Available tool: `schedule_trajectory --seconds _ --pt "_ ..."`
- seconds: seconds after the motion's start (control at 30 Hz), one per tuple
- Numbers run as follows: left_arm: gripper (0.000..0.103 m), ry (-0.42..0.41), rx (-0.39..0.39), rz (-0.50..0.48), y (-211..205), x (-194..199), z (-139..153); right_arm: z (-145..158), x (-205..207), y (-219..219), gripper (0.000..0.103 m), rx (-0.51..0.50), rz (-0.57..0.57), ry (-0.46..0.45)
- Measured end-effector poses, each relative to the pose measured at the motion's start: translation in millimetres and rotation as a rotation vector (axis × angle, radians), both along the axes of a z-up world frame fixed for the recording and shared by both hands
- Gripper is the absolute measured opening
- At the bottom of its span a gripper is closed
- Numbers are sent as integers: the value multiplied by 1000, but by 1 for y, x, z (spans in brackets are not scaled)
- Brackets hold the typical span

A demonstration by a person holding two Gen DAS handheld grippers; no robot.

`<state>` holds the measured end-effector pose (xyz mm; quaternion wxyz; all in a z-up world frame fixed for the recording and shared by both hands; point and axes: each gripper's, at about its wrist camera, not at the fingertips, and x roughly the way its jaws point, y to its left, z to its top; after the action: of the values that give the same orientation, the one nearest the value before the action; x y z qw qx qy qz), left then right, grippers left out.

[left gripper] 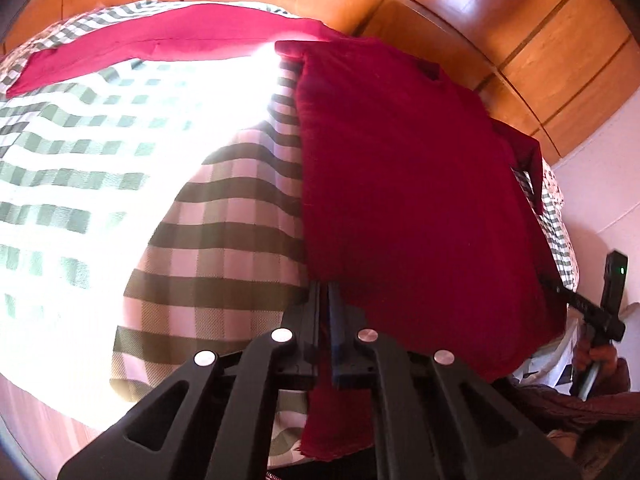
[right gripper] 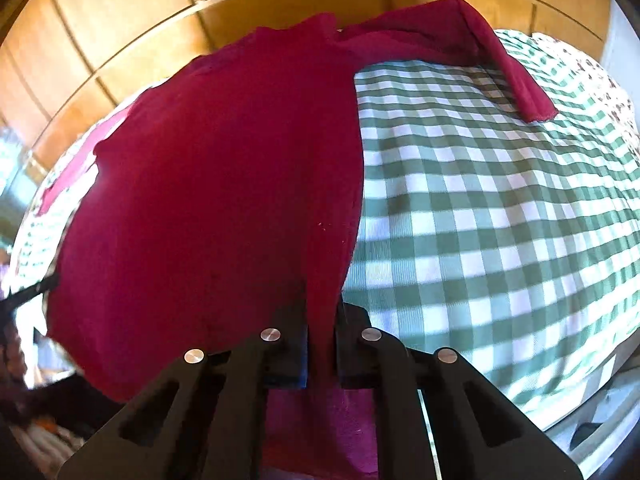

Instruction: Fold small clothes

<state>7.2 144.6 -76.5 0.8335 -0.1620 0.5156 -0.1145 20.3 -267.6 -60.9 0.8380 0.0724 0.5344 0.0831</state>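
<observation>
On checked bedspread: both fingers pinch red garment hem corners; right side bare

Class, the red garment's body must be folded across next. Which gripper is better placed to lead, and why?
Probably left. Both grippers, left and right, pinch the red garment; bare checked cloth lies just beside the left.

A green-checked bedcover lies before a wooden panelled wall.
</observation>
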Motion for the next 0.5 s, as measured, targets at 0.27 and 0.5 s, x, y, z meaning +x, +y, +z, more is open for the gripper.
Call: schedule_trajectory --seconds 0.27,0.5 --pt "53 -160 10 -4 -31 32 40 10 2 -36 47 36 -106 -17" --pt "55 -172 85 -101 -98 80 25 16 71 -109 62 -185 -406 -156"
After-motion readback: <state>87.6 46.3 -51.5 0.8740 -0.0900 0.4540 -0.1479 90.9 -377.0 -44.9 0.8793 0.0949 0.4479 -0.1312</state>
